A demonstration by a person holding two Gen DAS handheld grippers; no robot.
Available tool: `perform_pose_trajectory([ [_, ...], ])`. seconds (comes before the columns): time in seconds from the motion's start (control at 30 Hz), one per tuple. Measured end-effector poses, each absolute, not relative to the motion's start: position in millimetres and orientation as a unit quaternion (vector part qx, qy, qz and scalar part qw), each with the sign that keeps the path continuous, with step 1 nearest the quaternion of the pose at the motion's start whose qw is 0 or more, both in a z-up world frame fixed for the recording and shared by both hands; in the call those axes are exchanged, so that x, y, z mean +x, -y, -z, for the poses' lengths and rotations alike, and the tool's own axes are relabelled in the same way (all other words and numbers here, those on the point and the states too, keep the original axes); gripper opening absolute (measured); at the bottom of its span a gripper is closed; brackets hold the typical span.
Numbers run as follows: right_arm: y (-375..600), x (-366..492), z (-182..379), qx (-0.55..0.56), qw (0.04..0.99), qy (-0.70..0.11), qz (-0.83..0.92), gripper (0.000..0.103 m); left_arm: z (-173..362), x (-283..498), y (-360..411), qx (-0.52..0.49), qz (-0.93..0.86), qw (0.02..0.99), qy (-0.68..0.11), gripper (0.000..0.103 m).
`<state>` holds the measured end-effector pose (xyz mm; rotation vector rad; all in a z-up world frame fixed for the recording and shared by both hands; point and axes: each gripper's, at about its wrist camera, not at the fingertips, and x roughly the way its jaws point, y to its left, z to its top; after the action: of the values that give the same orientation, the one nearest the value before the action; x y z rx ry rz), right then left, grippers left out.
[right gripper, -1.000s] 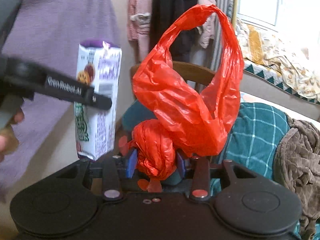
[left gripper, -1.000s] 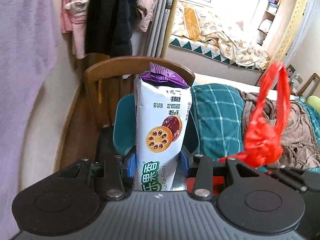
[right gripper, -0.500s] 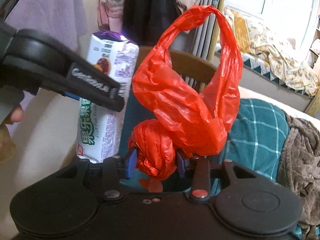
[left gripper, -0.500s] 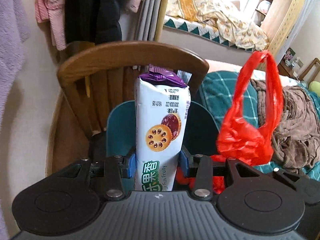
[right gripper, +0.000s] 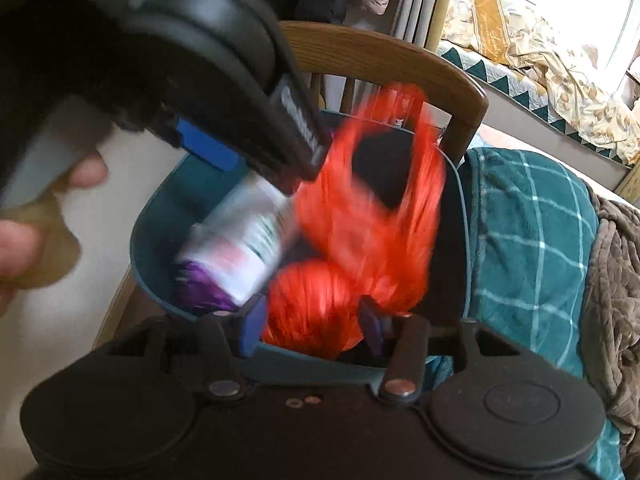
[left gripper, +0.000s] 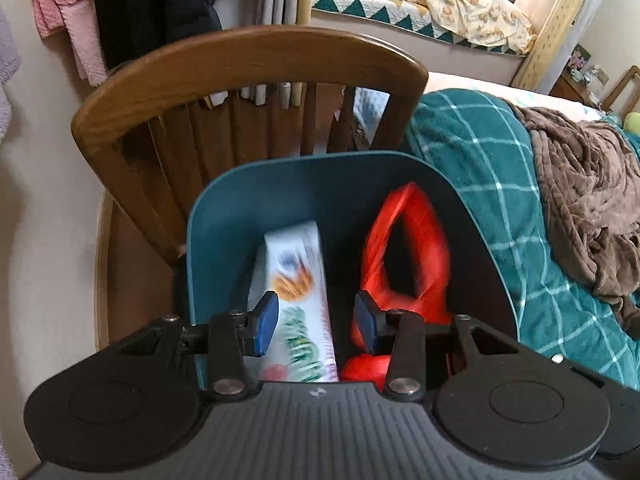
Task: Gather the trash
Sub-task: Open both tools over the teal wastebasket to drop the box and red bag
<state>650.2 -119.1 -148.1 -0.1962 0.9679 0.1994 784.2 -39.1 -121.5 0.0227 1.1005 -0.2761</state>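
Left wrist: biscuit packet (left gripper: 298, 304) and red bag (left gripper: 404, 268) blurred inside teal bin (left gripper: 280, 184).

I can't make out a single legible word. The biscuit packet (left gripper: 298, 300) carries green lettering low on its white face, under an orange biscuit picture, but motion blur smears it past reading. From the right wrist camera I see pale lettering along the finger of my left gripper (right gripper: 305, 136), too blurred to spell out. On the packet there (right gripper: 236, 256) the print is only streaks.
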Motion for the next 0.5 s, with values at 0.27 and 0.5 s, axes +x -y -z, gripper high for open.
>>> perform_pose_trajectory([
  [0.27,125.0,644.0,137.7,-0.093,0.884,-0.446,-0.101,0.059,114.9,761.7,36.0,0.016,0.137,0.847,-0.514,0.042],
  [0.5,137.9,618.2,108.6,-0.071,0.895,-0.428,-0.11,0.06,89.5,731.3,43.9,0.026,0.132,0.859,-0.494,0.042],
])
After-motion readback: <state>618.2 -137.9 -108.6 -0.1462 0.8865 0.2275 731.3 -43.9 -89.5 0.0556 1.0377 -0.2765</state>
